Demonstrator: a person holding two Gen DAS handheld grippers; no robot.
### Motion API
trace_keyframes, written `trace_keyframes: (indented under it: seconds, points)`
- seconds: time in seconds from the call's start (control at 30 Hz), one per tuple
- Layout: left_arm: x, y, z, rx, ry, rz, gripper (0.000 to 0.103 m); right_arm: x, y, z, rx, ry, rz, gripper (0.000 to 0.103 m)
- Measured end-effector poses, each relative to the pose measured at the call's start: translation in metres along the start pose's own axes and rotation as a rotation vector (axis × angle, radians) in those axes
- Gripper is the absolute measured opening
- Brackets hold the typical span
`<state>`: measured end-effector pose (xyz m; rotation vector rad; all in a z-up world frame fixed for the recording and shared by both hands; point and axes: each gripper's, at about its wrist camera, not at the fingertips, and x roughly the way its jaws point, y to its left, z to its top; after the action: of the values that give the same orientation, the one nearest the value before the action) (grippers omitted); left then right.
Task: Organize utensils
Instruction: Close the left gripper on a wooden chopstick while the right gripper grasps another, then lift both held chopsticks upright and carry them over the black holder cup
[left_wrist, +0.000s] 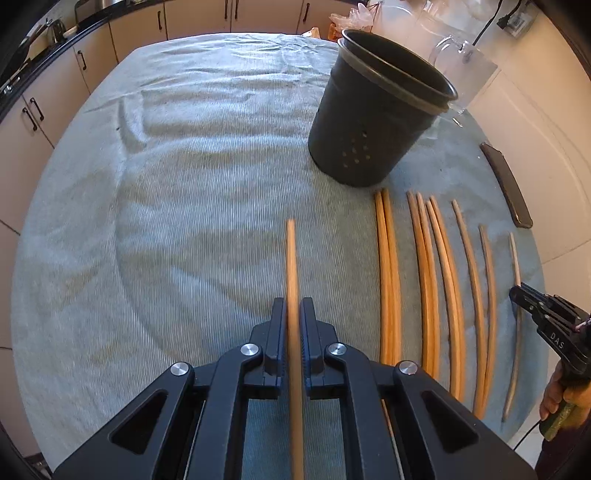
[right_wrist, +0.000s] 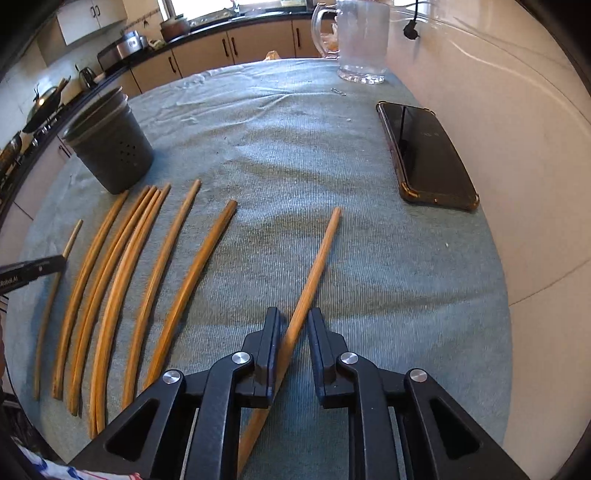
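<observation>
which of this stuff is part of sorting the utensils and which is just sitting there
Part of the job:
- chopstick clamped in the left hand-held gripper
- chopstick between the fingers of the right hand-held gripper
- loose chopsticks on the cloth
- black holder

Just lying about:
- phone
- glass mug
- cloth

Your left wrist camera looks steeply down along its hand-held gripper (left_wrist: 293, 314), close over the counter (left_wrist: 184, 184), with the black holder (left_wrist: 369, 122) at one o'clock. Your right wrist camera does likewise, holder (right_wrist: 110, 147) at ten o'clock. Both share the chopstick row (left_wrist: 436, 280).
</observation>
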<state>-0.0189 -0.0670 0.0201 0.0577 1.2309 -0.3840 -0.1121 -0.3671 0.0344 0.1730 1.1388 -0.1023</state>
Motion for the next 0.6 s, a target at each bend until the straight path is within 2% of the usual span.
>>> trace_keyframes:
  seconds: [0.33,0.4,0.47,0.6]
  points:
    - [0.006,0.000,0.007,0.003,-0.034,-0.006,0.007,0.015,0.010,0.029,-0.043,0.002,-0.068,0.016]
    - [0.006,0.000,0.005,0.005,-0.049,-0.007,0.007,0.016,0.012,0.029,-0.042,-0.015,-0.071,0.009]
    - [0.005,-0.001,0.003,0.021,-0.062,0.002,0.006,0.016,0.015,0.028,-0.048,-0.035,-0.082,0.007]
    - [-0.006,0.001,-0.003,-0.001,-0.096,-0.005,0.006,0.008,0.014,0.027,0.000,-0.063,-0.010,0.006]
